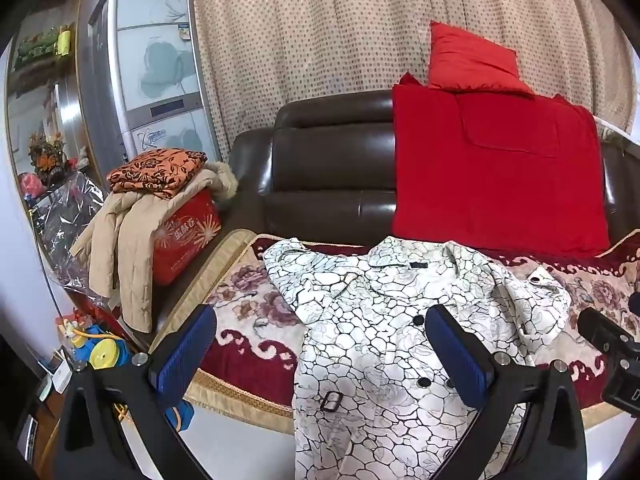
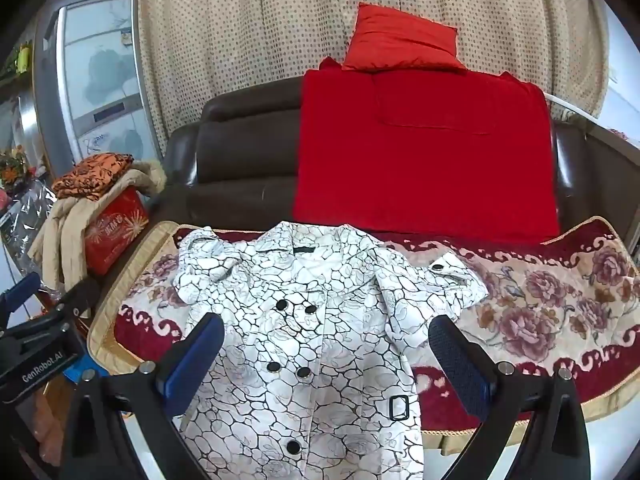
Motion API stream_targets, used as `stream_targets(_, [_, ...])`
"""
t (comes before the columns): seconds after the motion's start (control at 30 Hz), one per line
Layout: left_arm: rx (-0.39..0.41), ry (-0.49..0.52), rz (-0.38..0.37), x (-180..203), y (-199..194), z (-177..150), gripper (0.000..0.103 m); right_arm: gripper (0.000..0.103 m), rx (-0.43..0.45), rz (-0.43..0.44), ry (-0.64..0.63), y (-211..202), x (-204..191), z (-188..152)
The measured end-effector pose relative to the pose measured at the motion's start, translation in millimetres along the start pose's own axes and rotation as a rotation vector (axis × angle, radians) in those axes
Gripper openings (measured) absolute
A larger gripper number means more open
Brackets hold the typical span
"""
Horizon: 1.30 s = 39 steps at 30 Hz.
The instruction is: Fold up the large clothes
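both jaws are held wide open above the white coat [image 2: 304, 344], nothing gripped.
"genrobot.ai" is read on the left gripper [image 1: 320, 344]; a red box [image 1: 188, 236] is seen far left.

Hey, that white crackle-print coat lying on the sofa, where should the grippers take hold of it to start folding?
Grip the white coat at its two short sleeves, which lie spread out flat either side of the buttoned front. Bring the left gripper in from the coat's left edge and the right gripper from the right edge, low over the floral sofa cover. Both are open and hold nothing.
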<state>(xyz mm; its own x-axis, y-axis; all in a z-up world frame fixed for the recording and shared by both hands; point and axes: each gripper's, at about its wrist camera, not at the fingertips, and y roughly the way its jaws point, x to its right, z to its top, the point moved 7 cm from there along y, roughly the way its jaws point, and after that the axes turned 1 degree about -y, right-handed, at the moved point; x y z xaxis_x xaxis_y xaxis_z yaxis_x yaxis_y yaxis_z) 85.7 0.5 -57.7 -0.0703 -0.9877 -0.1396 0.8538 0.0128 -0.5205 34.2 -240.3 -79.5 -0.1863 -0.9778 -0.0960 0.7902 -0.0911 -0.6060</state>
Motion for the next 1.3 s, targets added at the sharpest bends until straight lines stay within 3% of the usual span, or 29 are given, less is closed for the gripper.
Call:
stream_targets(0.53, [-0.03, 0.002, -0.003, 3, 17, -7, 0.103, 0.103, -0.038, -0.019, -0.03, 22, -4, -2])
stream_targets(1.3, [-0.061, 0.034, -0.023, 18, 30, -8, 0.103, 0.103, -0.028, -0.051, -0.044, 30, 3, 0])
